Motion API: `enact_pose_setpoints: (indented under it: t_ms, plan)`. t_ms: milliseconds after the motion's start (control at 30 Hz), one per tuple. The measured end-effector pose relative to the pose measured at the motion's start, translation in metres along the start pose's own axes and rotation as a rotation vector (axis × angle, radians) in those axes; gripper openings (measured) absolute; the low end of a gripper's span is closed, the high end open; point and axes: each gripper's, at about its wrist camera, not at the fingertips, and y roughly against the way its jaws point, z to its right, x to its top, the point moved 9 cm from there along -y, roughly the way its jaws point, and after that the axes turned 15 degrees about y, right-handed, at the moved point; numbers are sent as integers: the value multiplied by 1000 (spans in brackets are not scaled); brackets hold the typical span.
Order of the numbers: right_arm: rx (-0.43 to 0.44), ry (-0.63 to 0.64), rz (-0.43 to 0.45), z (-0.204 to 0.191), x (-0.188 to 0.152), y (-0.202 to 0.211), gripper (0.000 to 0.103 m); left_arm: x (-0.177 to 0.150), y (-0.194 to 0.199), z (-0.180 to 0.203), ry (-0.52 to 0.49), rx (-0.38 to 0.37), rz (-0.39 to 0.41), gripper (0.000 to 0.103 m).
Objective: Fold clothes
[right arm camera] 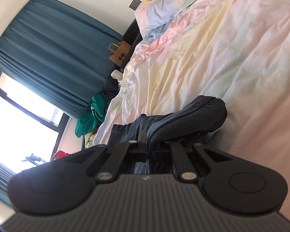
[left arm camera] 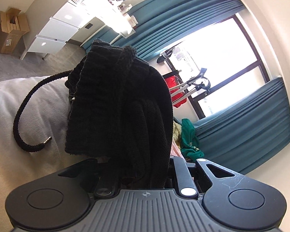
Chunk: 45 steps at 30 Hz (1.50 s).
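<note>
Ribbed black knit fabric of a bunched garment (left arm camera: 121, 100) filled the left wrist view, coarse and corded, its raw frayed edges standing up above the left gripper (left arm camera: 133, 174), whose jaws were clenched on its folds. A thick braided black drawcord (left arm camera: 23, 104) with a small metal tip curled from the garment over a soft white fleecy cover (left arm camera: 19, 135). Behind stood pleated teal curtains (left arm camera: 183, 17), a glossy white drawer unit (left arm camera: 54, 29) and an open brown cardboard box (left arm camera: 9, 29), whose label was too small to read. In the right wrist view the right gripper (right arm camera: 147, 145) pinched another part of the same dark ribbed cloth (right arm camera: 183, 119), which lay humped on a crumpled pastel cotton duvet (right arm camera: 212, 48). A brown paper carrier bag (right arm camera: 119, 53) bore dark round marks, illegible.
</note>
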Motion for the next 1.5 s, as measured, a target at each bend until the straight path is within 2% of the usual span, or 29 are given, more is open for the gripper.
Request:
enact_pose_setpoints:
  t_ms: [167,267,400,500,567,633,767,933,1033,1067,1133,1167,1200,1267,1300,1333,1367,1400,1467,1500]
  plan:
    - [-9,14,2,-1,0,0,7,0,-8,2,-5,10,4,16]
    - [-14,32,8,-6,1,1,7,7,-19,16,-8,8,3,16]
    - [4,94,40,-34,16,-2,7,36,-40,51,-14,-25,17,15]
    - [31,160,77,-78,35,-21,7,57,-55,71,-4,-38,38,14]
    - [40,199,91,-108,45,-45,7,84,-90,88,-2,-25,48,14]
    - [39,230,90,-136,52,-80,7,135,-140,107,-14,4,56,14]
    - [8,346,75,-193,53,-168,7,173,-239,120,-83,98,64,14]
    - [-57,491,-6,-221,21,-279,7,199,-372,110,-185,287,13,15]
    - [-63,483,-69,-211,1,-321,8,198,-407,81,-178,349,-29,17]
    - [-59,483,-87,-207,-3,-330,11,196,-414,72,-180,364,-45,18]
    - [-26,475,-159,-200,-12,-346,15,194,-424,58,-198,389,-81,21]
    - [-7,466,-192,-197,-14,-349,21,188,-421,52,-202,393,-98,28]
    - [12,456,-221,-193,-15,-349,27,178,-409,46,-201,388,-114,31]
    - [54,442,-229,-190,-10,-340,33,155,-404,36,-198,369,-135,43]
    - [73,444,-210,-188,-3,-330,36,144,-393,34,-193,356,-143,45]
    - [87,448,-190,-186,4,-319,45,134,-372,35,-187,341,-149,49]
    - [102,440,-170,-181,12,-306,51,126,-350,38,-179,317,-156,58]
    - [119,428,-150,-176,20,-292,54,119,-328,45,-168,285,-162,64]
    - [112,372,-150,-152,29,-267,64,105,-290,51,-160,235,-168,85]
    - [100,341,-164,-138,30,-255,64,98,-272,53,-159,213,-170,87]
